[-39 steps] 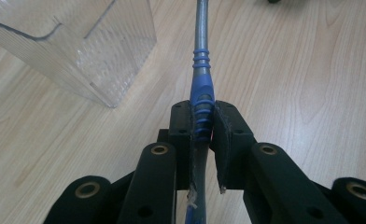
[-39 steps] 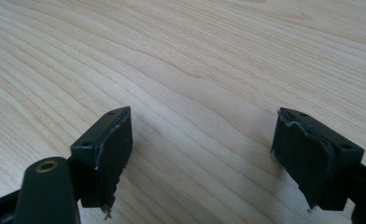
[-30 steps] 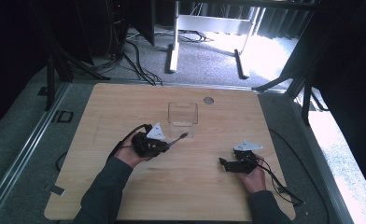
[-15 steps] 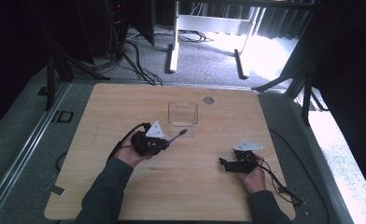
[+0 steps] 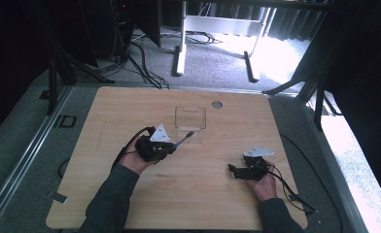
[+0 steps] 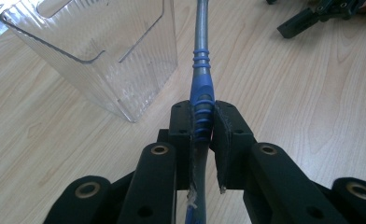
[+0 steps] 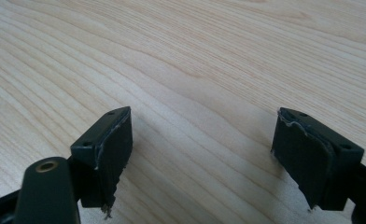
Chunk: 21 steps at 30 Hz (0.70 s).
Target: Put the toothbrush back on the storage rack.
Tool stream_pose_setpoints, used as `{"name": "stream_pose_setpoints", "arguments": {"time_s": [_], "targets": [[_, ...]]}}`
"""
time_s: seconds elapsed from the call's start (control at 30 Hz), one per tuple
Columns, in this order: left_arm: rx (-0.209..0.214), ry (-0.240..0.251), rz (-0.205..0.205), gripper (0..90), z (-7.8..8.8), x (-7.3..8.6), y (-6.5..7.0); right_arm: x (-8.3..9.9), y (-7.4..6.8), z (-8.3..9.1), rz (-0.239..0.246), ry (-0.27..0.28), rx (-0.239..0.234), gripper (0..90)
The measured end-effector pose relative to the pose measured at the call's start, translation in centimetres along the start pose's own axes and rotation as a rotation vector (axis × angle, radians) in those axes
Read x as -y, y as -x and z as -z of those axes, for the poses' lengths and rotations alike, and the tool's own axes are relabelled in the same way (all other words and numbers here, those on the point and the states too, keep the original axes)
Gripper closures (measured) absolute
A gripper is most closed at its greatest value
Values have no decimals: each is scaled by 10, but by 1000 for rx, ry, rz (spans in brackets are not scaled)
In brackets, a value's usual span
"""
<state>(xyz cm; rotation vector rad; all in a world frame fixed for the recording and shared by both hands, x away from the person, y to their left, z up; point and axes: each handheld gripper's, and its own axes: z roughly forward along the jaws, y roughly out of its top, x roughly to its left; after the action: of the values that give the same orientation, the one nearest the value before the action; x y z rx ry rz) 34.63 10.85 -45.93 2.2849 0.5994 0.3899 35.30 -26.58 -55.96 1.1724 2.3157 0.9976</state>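
On the left of the light wooden desk, the left gripper has its jaws clamped on a slim pen with a blue ribbed rubber grip and a grey metal barrel. In the high view the same gripper holds the pen low over the desk, its far end pointing at the clear ribbed plastic box with an open top, which stands just beyond. In the left gripper view the box sits just to the left of the barrel; whether the tip touches it cannot be told.

The pen looks light and stiff. Its bare metal barrel would likely be slippery, so the ribbed rubber section, where the pads press now, seems the best place to take hold. A thin round body may still swivel between flat pads if its tip catches on the box wall. The box looks light too and could slide or tip when nudged.

Farther right, the right gripper rests low by the desk's near edge, well apart from the box; its jaws stand wide apart with only bare wood between them.
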Motion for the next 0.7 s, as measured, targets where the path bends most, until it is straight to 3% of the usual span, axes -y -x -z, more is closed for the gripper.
{"name": "stream_pose_setpoints", "arguments": {"time_s": [0.7], "targets": [[-20,38,21,788,5,-4,-1,0,0,0,3,1,1,200]]}}
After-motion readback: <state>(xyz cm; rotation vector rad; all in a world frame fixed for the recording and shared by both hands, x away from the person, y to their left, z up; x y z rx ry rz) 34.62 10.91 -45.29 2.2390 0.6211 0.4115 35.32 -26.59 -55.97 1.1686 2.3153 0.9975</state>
